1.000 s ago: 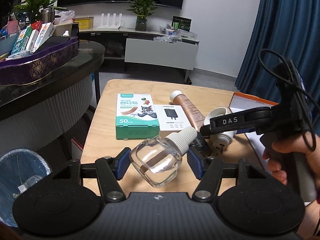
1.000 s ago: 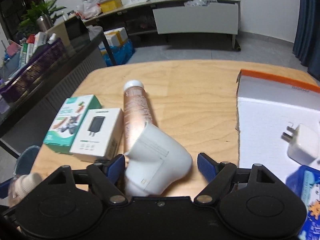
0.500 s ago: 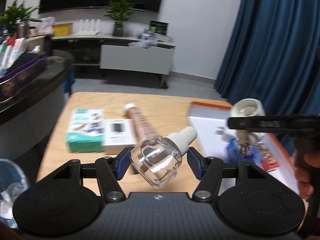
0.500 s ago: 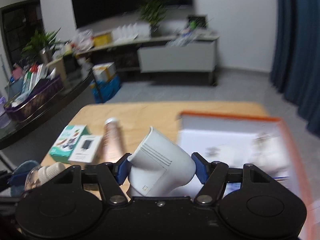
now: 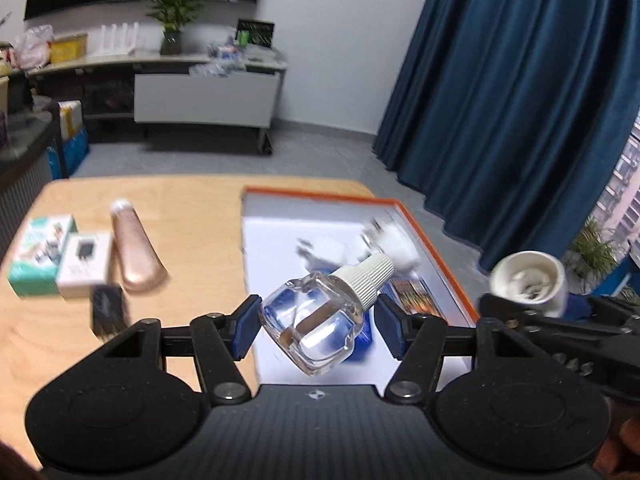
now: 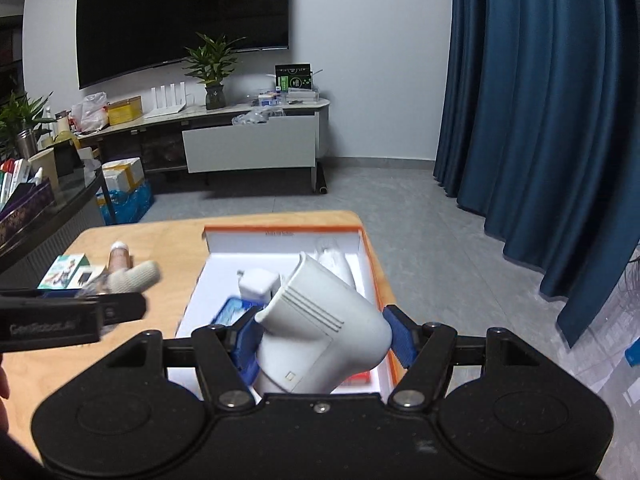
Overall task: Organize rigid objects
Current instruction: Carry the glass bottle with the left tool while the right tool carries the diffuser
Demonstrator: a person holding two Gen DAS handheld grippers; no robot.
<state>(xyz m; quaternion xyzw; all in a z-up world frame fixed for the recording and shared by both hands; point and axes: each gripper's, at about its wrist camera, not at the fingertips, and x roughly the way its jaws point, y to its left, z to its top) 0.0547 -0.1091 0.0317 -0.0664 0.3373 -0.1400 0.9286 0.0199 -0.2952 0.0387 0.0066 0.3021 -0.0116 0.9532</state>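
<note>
My left gripper (image 5: 318,330) is shut on a clear glass bottle (image 5: 312,320) with a white ribbed cap, held tilted above the near-left part of a white box with an orange rim (image 5: 320,194). My right gripper (image 6: 320,338) is shut on a white plastic device (image 6: 320,332), which hangs over the same box (image 6: 288,230). In the left wrist view that device (image 5: 528,280) shows at the right, open end towards the camera. In the box lie white plug adapters (image 5: 324,252) (image 6: 258,284) and flat blue and orange packets (image 5: 416,296).
On the wooden table (image 5: 192,208), left of the box, lie a green plaster box (image 5: 38,256), a white charger box (image 5: 84,264), a rose-gold tube (image 5: 134,252) and a small dark object (image 5: 106,308). Blue curtains (image 6: 540,120) hang at the right. A dark counter (image 6: 48,208) stands at the left.
Both grippers have swung right and risen a little, from over the bare table to over the orange-rimmed box. Each keeps hold of its object.
</note>
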